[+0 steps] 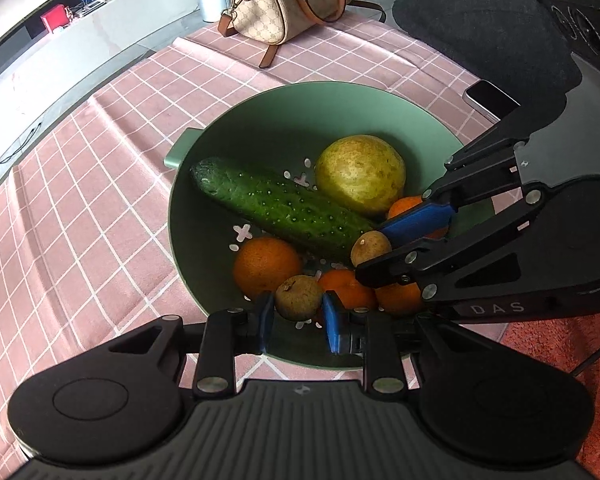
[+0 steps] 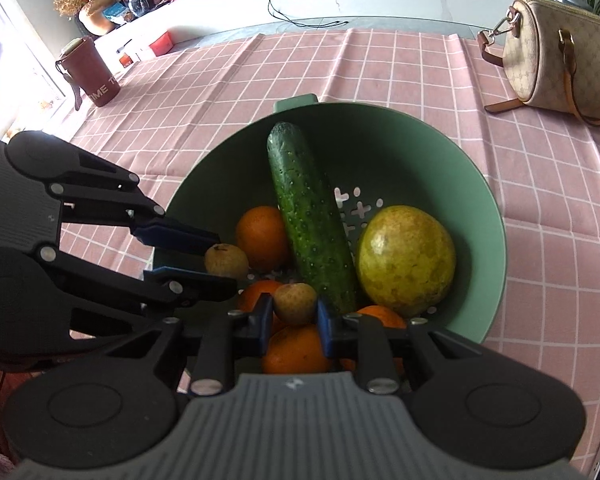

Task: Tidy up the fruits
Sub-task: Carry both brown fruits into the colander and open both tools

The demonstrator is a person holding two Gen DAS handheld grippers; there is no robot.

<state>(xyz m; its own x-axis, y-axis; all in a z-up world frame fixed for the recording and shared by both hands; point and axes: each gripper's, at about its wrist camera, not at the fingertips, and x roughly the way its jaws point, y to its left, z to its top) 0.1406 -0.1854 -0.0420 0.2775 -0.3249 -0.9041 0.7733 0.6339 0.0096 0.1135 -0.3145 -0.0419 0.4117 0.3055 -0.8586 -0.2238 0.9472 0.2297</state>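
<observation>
Your left gripper (image 1: 299, 312) is clamped on a small brown fruit (image 1: 299, 297), its blue pads (image 1: 265, 320) pressed against either side of it, just above the near rim of the green bowl (image 1: 284, 120). Your right gripper (image 2: 295, 312) is closed the same way on a second small brown fruit (image 2: 295, 303), held over the oranges at the near side of the bowl. In the left wrist view that right gripper reaches in from the right with its fruit (image 1: 371, 247) beside the end of the cucumber (image 1: 280, 206); in the right wrist view your left gripper comes in from the left with its fruit (image 2: 226, 261) next to an orange (image 2: 262, 238). Inside the bowl the cucumber lies on a slant across the holed bottom, a big yellow-green pear (image 1: 360, 174) rests against the far wall, and several oranges (image 1: 267, 266) sit low around both grippers. The bowl stands on a pink checked tablecloth (image 1: 80, 200), with a beige handbag (image 1: 288, 0) well behind it and a phone (image 1: 490, 100) just beyond its far right rim.
</observation>
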